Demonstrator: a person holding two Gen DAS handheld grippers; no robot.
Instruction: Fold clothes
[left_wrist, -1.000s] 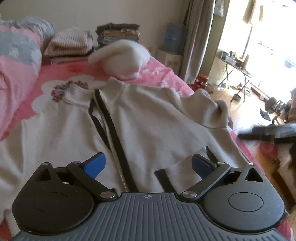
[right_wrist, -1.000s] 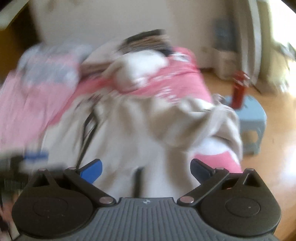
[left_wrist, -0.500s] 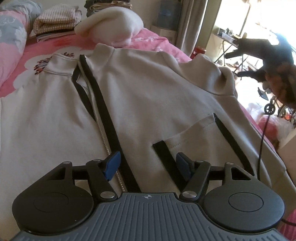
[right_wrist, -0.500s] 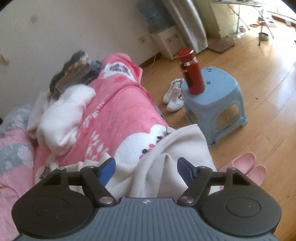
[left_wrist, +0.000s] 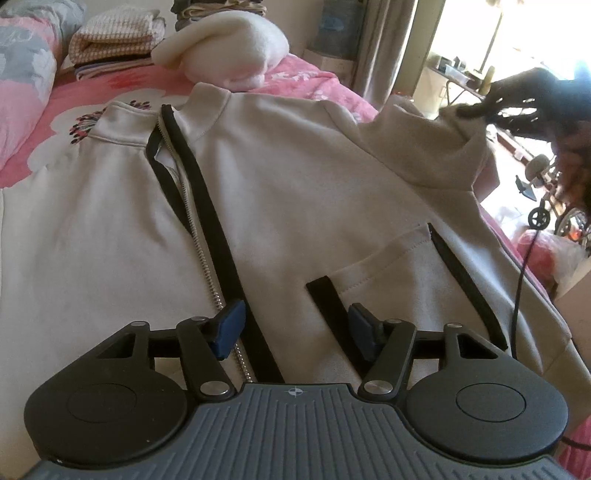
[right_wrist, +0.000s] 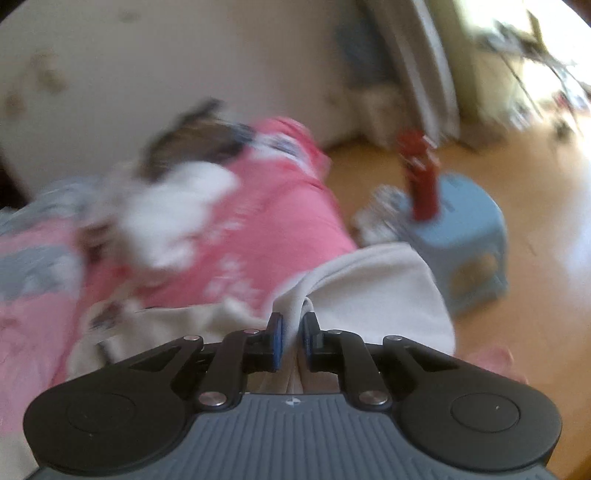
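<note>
Right gripper (right_wrist: 291, 334) closing, clamped on jacket (left_wrist: 295, 206) sleeve at 12 o'clock. Left gripper (left_wrist: 293, 326) closing, half apart over hem. Risk: thin pinch slips mid-fold.

Two matching handheld grippers, black and slate grey with blue pads

Each gripper, the left gripper (left_wrist: 295, 326) and the right gripper (right_wrist: 290, 339), is showing a ribbed grey housing bearing a small crosshair mark, two round black discs flanking it, and black linkage arms pinned with silver screws. Blue pads (left_wrist: 231, 325) are tipping the black fingers (right_wrist: 275, 339). A thin black cable (left_wrist: 519, 280) is trailing down under the blurred right gripper in the left view.
</note>
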